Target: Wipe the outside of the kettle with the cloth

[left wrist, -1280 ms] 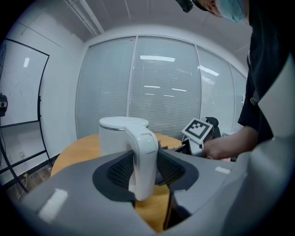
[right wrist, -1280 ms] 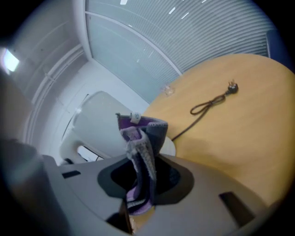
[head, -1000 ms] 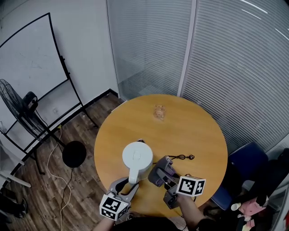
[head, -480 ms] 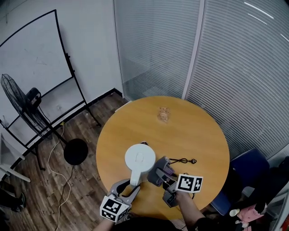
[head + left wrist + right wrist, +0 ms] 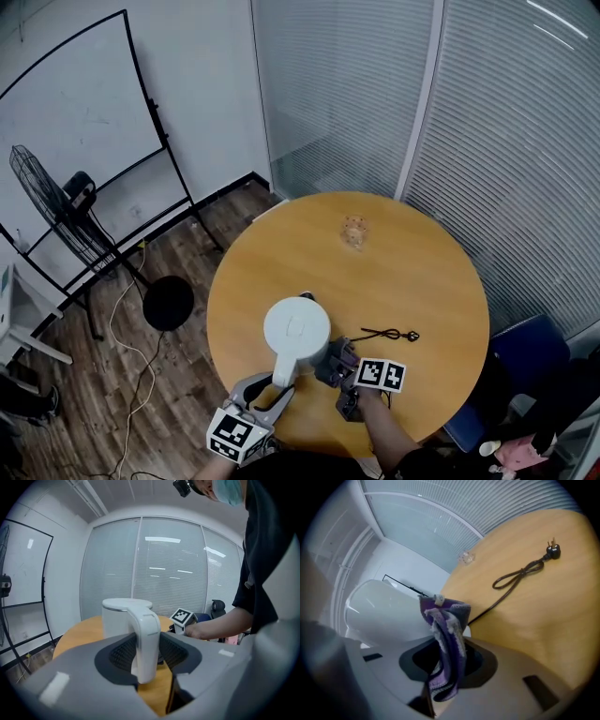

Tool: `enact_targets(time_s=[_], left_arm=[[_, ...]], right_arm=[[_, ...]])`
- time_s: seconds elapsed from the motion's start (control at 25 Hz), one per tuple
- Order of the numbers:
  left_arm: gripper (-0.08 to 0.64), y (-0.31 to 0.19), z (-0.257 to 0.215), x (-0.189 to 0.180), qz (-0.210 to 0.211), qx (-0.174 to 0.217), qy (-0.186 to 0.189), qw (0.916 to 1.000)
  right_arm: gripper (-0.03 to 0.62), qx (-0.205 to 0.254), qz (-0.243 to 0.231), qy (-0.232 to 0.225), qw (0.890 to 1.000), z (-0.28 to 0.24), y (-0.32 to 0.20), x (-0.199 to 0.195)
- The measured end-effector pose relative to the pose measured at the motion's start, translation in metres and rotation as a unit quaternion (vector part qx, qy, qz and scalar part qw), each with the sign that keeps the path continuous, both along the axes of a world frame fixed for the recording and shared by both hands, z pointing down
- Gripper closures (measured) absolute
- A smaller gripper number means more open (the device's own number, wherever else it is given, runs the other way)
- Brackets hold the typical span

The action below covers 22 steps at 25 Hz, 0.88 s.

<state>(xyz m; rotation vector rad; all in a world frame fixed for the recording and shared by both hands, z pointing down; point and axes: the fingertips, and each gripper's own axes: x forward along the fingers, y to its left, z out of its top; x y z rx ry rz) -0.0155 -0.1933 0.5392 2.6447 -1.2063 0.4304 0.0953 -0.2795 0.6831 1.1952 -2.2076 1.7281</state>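
**Head view:** At a round wooden table point(image 5: 394, 272), I steady a white electric kettle point(image 5: 296, 328) close to the near edge. The left tongs point(image 5: 269, 386) sit around its handle point(image 5: 280, 370). The right tongs point(image 5: 339, 364) bring a purple knitted cloth point(image 5: 335, 356) up to the side of the kettle facing them. A black power cord point(image 5: 384, 335) lies just beyond the cloth.

**Left gripper view:** The handle stands upright between the 2 ribbed pads point(image 5: 123, 651), which clamp it from both sides. The kettle's body sits beyond with its lid down, and the right tongs' marker cube point(image 5: 182, 617) shows past it.

**Right gripper view:** The right tongs are closed on the bunched cloth. Its free top edge stands just beside the kettle's white wall; I cannot tell whether it touches. The cord's plug point(image 5: 553, 550) lies loose on the table.

**Progress:** I judge the wipe to be at 1 flank only. Nothing on the shell marks any part as finished. The far side, the front and the area around the handle all look left to do.
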Motion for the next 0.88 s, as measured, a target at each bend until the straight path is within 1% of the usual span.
enact_targets(time_s=[0.12, 0.2, 0.36, 0.44, 0.56, 0.68, 0.76, 0.88], left_arm=[[0.396, 0.000, -0.001, -0.001, -0.004, 0.002, -0.002, 1.0000], [0.396, -0.001, 0.000, -0.001, -0.011, -0.002, 0.000, 0.9999], [0.396, 0.000, -0.001, 0.000, -0.015, -0.001, 0.001, 0.9999], [0.397, 0.001, 0.000, 0.000, -0.012, 0.001, -0.002, 0.9999], [0.397, 0.001, 0.002, -0.001, -0.010, 0.004, -0.003, 0.9999], [0.396, 0.001, 0.002, -0.002, -0.010, 0.006, 0.001, 0.9999], [0.396, 0.001, 0.002, -0.003, -0.011, 0.006, 0.004, 0.9999], [0.397, 0.000, 0.001, -0.003, -0.016, 0.002, 0.009, 0.9998]], right_arm=[[0.495, -0.025, -0.006, 0.044, 0.999, 0.031, 0.001, 0.000], [0.495, -0.035, -0.003, 0.066, 0.997, 0.046, 0.000, 0.001], [0.495, -0.040, 0.003, 0.073, 0.997, 0.049, -0.002, 0.002], [0.495, -0.030, 0.002, 0.075, 0.997, 0.040, -0.001, 0.005], [0.495, 0.011, 0.019, 0.069, 0.997, 0.012, -0.009, 0.015], [0.495, 0.066, 0.057, 0.037, 0.996, -0.037, -0.026, 0.027], [0.495, 0.106, 0.079, 0.009, 0.991, -0.076, -0.040, 0.035], [0.495, 0.162, 0.094, -0.036, 0.982, -0.132, -0.058, 0.041]])
